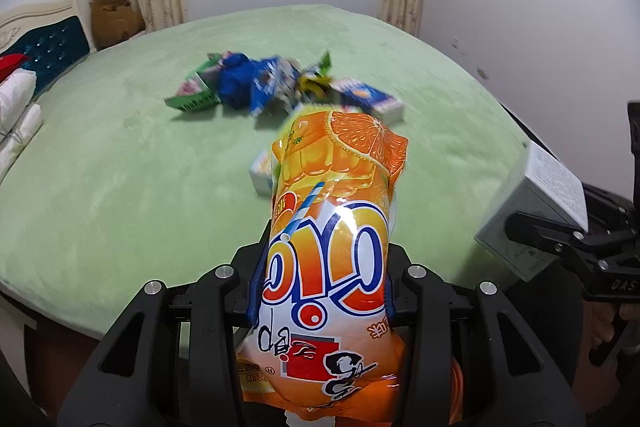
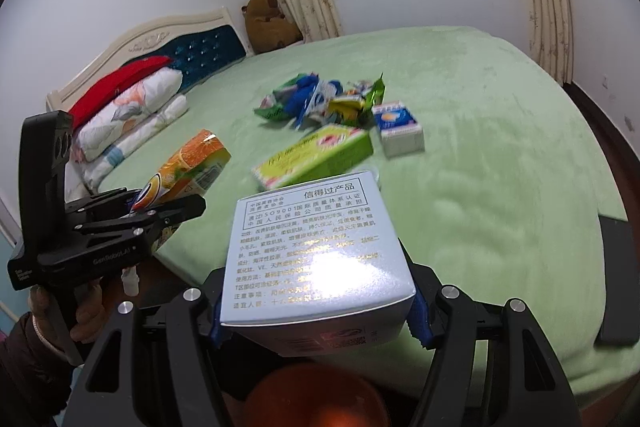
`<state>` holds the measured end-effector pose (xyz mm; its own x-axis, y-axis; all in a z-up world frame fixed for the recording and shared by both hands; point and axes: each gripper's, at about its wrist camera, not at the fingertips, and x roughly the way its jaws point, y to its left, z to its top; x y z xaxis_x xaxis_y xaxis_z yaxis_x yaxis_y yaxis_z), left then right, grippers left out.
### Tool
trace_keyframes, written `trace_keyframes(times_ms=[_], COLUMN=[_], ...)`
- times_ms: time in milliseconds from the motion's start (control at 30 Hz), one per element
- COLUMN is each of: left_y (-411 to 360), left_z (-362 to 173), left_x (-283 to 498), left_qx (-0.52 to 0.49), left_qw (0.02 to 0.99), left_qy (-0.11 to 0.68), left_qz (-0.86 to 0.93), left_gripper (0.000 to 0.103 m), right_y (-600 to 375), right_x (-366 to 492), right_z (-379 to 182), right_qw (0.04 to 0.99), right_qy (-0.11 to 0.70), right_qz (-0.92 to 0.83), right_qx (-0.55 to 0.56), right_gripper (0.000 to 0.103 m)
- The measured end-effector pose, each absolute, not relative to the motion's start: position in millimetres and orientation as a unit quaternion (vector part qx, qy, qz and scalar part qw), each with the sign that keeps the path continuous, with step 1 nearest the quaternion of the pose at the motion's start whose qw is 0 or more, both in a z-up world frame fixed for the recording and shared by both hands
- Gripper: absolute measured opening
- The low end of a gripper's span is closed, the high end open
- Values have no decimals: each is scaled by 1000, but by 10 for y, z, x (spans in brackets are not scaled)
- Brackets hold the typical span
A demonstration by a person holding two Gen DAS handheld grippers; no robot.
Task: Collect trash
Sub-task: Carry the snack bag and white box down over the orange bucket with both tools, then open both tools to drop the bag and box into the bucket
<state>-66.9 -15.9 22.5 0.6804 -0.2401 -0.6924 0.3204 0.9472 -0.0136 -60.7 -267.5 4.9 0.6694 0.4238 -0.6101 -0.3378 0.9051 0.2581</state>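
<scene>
The left tool [image 1: 320,291] is clamped on an orange snack bag [image 1: 332,227], which stands up toward twelve o'clock in its view. The right tool [image 2: 316,311] is clamped on a pale printed box [image 2: 316,247]. Both loads hang over the near edge of the green bed [image 1: 120,167]. An orange round shape [image 2: 316,399], possibly a bin, sits at six o'clock under the right tool. The remaining trash pile [image 2: 328,103] lies mid-bed at twelve o'clock. To do this well, keep both grips firm, carry each item squarely over the container, then release low so nothing bounces out.
</scene>
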Motion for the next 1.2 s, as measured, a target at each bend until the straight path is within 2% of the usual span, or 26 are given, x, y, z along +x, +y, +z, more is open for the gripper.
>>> trace_keyframes(times_ms=[200,467,833,967,1200], left_y=[-166,-163,-250,-264,-225], left_z=[-201,-929,-1843,-2004,-2190], left_x=[-1030,-1314,-1172,-1097,-1051], left_qx=[48,60,88,105,118], left_qw=[892,844,764,747,722], left_qy=[412,500,614,633,660], left_qz=[-180,-183,-179,-176,-173], left_gripper=[41,41,41,41,41], right_y=[-2632,-2524,-2353,-2202,-2045], right_x=[-881,-1156,-1053,-1001,-963], right_z=[-216,-764,-1677,-1936,-2066], right_qw=[895,850,770,738,707], right_qy=[382,465,571,596,614], right_qz=[222,248,281,299,331], right_qx=[51,12,-53,-104,-118], right_gripper=[65,65,65,65,65])
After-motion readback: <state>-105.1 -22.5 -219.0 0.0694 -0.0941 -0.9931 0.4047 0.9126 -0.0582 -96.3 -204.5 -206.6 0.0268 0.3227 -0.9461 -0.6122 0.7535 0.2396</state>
